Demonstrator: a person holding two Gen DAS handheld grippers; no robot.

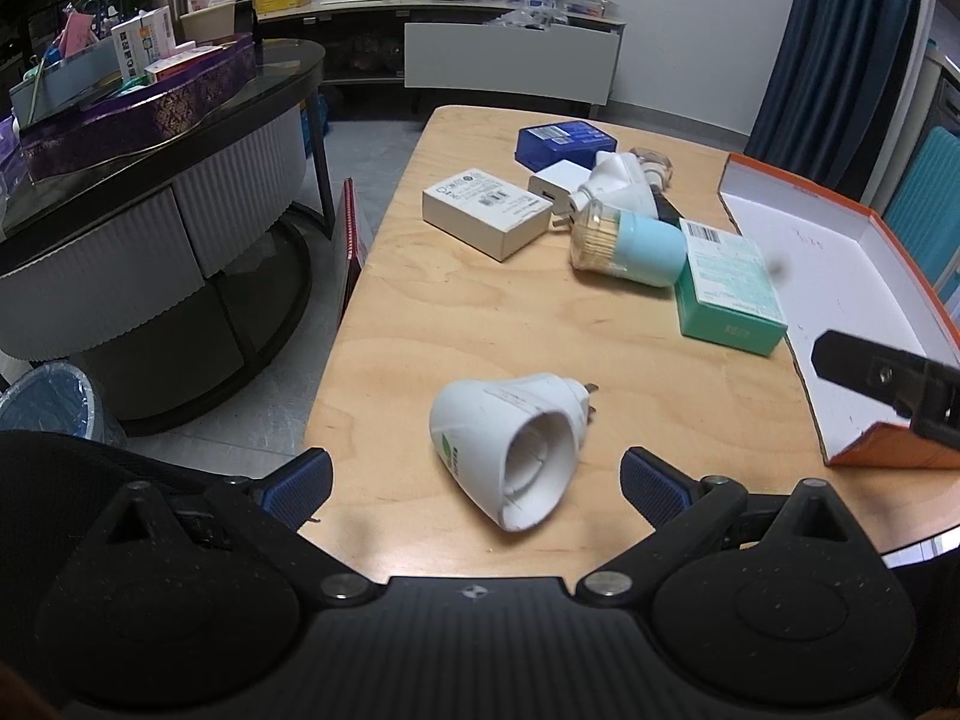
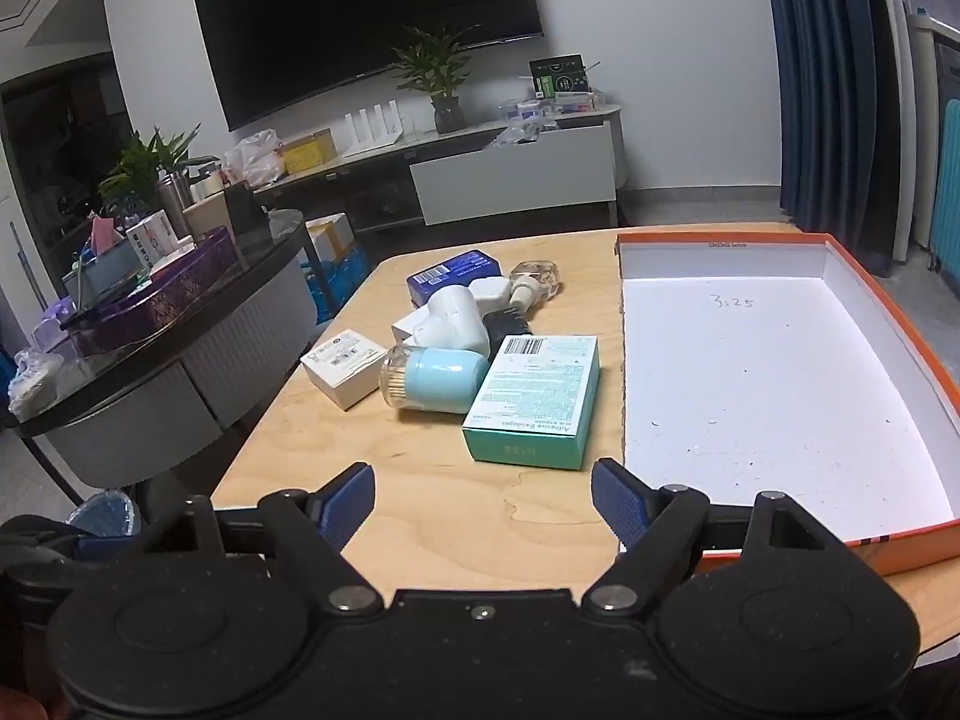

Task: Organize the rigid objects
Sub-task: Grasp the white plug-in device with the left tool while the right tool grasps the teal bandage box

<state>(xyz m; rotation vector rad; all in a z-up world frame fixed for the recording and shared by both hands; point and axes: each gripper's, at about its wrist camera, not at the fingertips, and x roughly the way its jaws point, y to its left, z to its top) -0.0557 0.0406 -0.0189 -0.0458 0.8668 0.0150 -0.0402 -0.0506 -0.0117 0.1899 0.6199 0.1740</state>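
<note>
A white plug-in adapter (image 1: 510, 447) lies on its side on the wooden table (image 1: 420, 330), just ahead of my open left gripper (image 1: 477, 486), untouched. Farther back lie a white box (image 1: 486, 213), a blue box (image 1: 564, 144), a white charger (image 1: 558, 186), another white plug (image 1: 618, 183), a toothpick jar with a pale blue cap (image 1: 627, 246) and a teal bandage box (image 1: 729, 288). The orange-rimmed box lid (image 2: 774, 396) is empty at the right. My right gripper (image 2: 483, 504) is open over bare table, short of the teal box (image 2: 534, 402). Its finger (image 1: 882, 375) shows in the left wrist view.
A round dark side table (image 1: 150, 180) loaded with boxes stands to the left, a bin (image 1: 48, 402) below it. A TV cabinet (image 2: 516, 180) lines the far wall, blue curtains (image 2: 840, 90) at the right. A clear glass bottle (image 2: 537, 279) lies behind the pile.
</note>
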